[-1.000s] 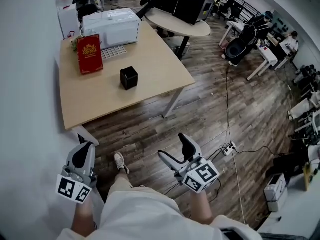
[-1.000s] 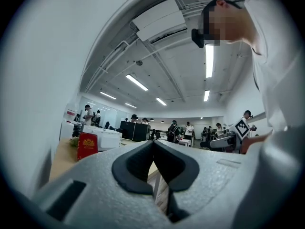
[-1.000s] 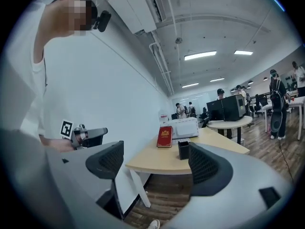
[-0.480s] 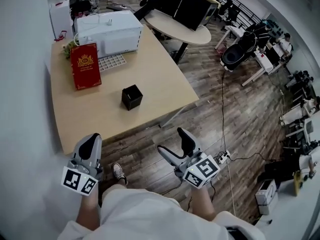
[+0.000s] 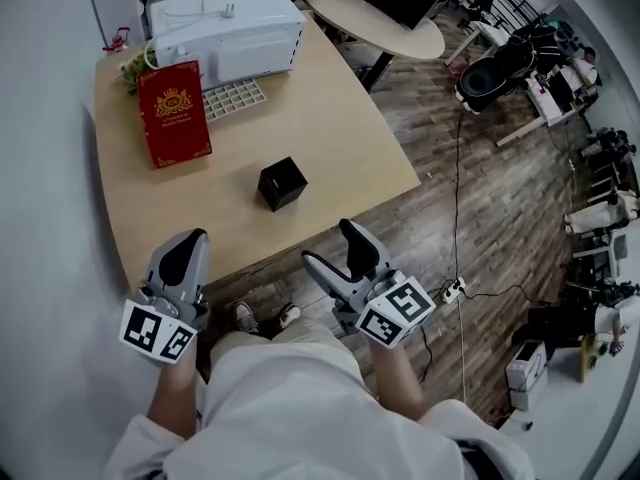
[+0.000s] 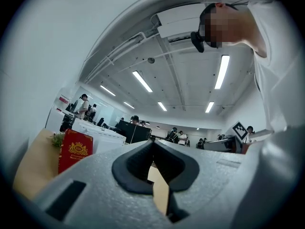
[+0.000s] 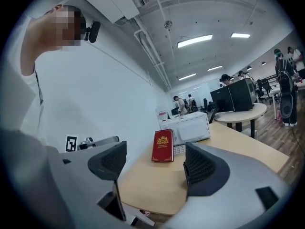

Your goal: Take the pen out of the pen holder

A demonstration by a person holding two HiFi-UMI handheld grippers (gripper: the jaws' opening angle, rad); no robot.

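Note:
The black cube pen holder [image 5: 282,183] stands on the light wooden table [image 5: 340,128], near its front edge. No pen shows in it from the head view. My left gripper [image 5: 185,253] hovers over the table's near left corner with its jaws together and nothing held; in the left gripper view its pads [image 6: 153,144] meet. My right gripper [image 5: 328,246] hangs just off the table's front edge, below and right of the holder. Its jaws are closing but stand wide apart with nothing between them [image 7: 155,163]. The holder is hidden in both gripper views.
A red book [image 5: 174,113], a white keyboard [image 5: 232,98] and a white box-shaped machine [image 5: 225,33] sit at the table's far side. A wall runs along the left. A round table [image 5: 380,23] stands beyond; a cable and power strip [image 5: 452,290] lie on the floor at right.
Both grippers and the person have come closer to the table; the left one now overlaps its near corner. The right jaws have narrowed slightly.

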